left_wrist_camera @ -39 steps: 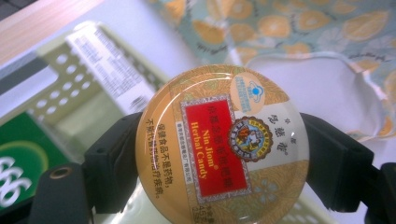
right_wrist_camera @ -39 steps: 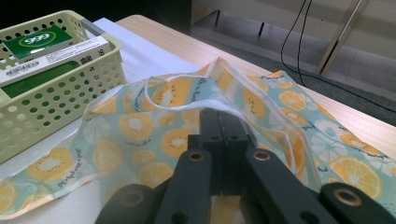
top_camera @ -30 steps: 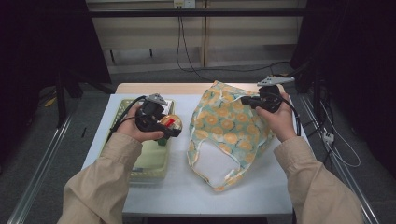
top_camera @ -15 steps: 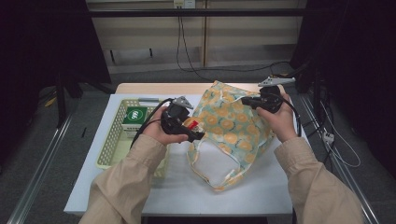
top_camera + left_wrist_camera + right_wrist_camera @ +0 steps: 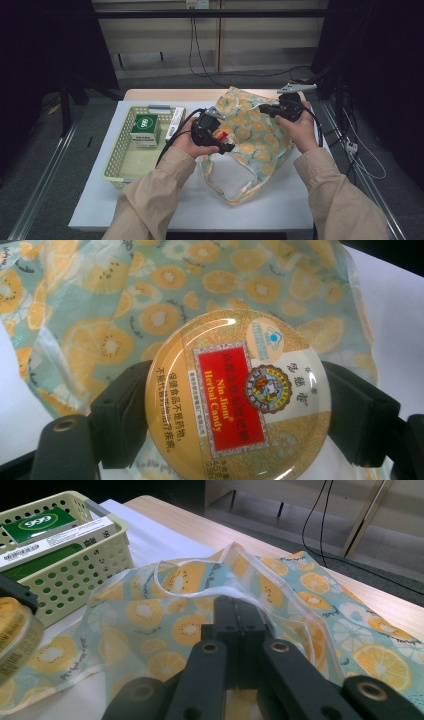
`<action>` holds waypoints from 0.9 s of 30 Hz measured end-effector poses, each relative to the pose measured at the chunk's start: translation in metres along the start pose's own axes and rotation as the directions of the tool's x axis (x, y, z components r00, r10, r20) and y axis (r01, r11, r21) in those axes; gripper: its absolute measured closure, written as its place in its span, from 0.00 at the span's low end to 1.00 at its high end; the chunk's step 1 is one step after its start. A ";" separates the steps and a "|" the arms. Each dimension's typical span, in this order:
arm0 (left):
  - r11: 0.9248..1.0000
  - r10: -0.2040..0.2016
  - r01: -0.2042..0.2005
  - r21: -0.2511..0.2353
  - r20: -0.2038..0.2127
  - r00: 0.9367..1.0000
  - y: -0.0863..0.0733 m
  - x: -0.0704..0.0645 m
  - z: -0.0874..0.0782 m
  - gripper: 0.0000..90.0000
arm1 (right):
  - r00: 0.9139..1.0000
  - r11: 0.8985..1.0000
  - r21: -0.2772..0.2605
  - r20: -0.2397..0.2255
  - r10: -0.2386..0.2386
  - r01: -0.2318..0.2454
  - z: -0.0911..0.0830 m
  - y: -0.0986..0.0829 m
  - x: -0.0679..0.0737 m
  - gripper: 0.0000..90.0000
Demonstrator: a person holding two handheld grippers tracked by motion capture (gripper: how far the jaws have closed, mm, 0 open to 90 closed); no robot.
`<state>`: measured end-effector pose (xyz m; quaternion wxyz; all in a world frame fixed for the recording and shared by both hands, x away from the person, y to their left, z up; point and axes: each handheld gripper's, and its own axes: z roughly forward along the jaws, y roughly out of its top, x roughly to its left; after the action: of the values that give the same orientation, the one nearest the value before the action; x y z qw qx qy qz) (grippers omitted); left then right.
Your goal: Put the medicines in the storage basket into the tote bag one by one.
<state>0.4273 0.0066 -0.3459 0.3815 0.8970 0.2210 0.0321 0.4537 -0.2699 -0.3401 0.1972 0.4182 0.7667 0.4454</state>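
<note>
Candy tin [image 5: 223, 135] sits clamped between the jaws of the left gripper [image 5: 226, 142] in the high view, held above the left edge of the fruit-print bag [image 5: 255, 145], which lies spread on the white table cover [image 5: 200, 210]; the right gripper [image 5: 263, 107] is at the bag's far upper edge, its jaws together on the fabric there, well apart from the tin. To the left of the bag stands a pale green basket [image 5: 114, 167] holding a green box [image 5: 144, 127] and a long white box [image 5: 174, 123]. From the left gripper view, the round tin [image 5: 237, 402], printed with a red label reading "Nin Jiom Herbal Candy", fills the space between the two black jaws, which press on its left and right rim; the bag [image 5: 125, 305], patterned with orange and kiwi slices, lies directly behind and below it. From the right gripper view, the right gripper [image 5: 239, 645] has its jaws closed flat together on the bag's white-trimmed rim [image 5: 200, 592], lifting that edge a little off the table; the tin [image 5: 15, 630] shows at the left edge, near the bag's other side, with the basket [image 5: 80, 560] and its boxes just beyond it.
</note>
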 end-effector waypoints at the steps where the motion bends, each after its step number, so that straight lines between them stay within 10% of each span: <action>1: 1.000 -0.003 0.003 -0.002 -0.002 1.000 0.001 0.000 0.002 0.23 | 1.000 1.000 -0.002 -0.001 -0.001 0.001 0.000 0.000 0.000 1.00; 27: 0.999 -0.047 0.047 -0.016 -0.008 0.999 0.008 0.006 0.056 0.23 | 1.000 1.000 0.004 -0.012 0.008 -0.008 0.004 -0.001 0.000 1.00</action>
<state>0.4482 -0.0332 -0.3801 0.3882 0.8884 0.2435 0.0285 0.4562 -0.2683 -0.3426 0.1900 0.4189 0.7671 0.4472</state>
